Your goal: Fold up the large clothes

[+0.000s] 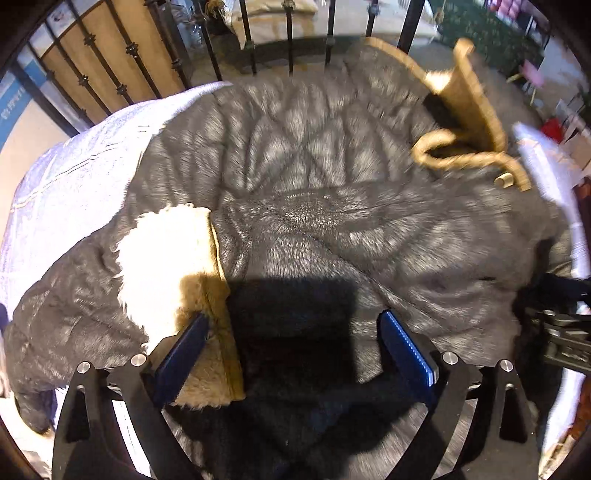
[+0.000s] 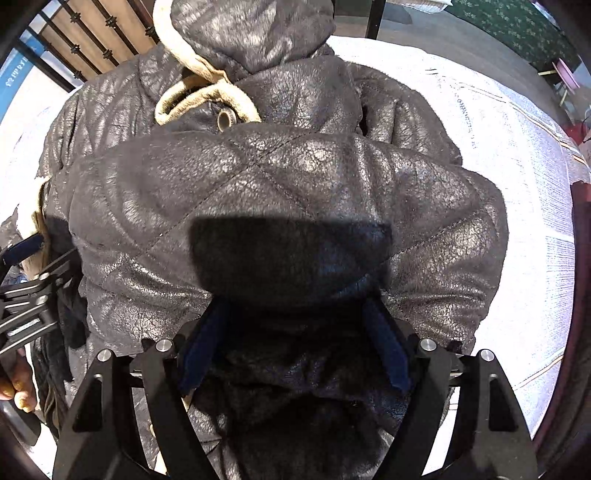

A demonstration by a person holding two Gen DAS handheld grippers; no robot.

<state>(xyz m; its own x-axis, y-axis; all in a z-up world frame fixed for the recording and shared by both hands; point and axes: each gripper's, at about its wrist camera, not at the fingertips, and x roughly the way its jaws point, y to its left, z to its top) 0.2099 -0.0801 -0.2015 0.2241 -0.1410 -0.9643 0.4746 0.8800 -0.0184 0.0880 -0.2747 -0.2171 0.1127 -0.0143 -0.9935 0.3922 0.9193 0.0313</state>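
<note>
jacket (image 2: 280, 173): dark, quilted, spread on pale sheet (image 2: 517, 155), hood at 12 o'clock, sleeve folded across the body. left gripper (image 1: 291, 325): jaws wide, over fleece lining (image 1: 166, 258) at 9 o'clock. right gripper (image 2: 295, 314): jaws wide, straddling sleeve, not pinching.

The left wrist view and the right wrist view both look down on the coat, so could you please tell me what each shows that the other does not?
Only the left wrist view shows the bright white fleece lining turned out at the coat's edge, right by the left gripper.

Only the right wrist view shows the hood from above, a sleeve folded across the coat's body, and a hand at the frame's left edge.

Both show the dark quilted coat on the white cover, its tan trim with a toggle, the black railing, and open jaws.
</note>
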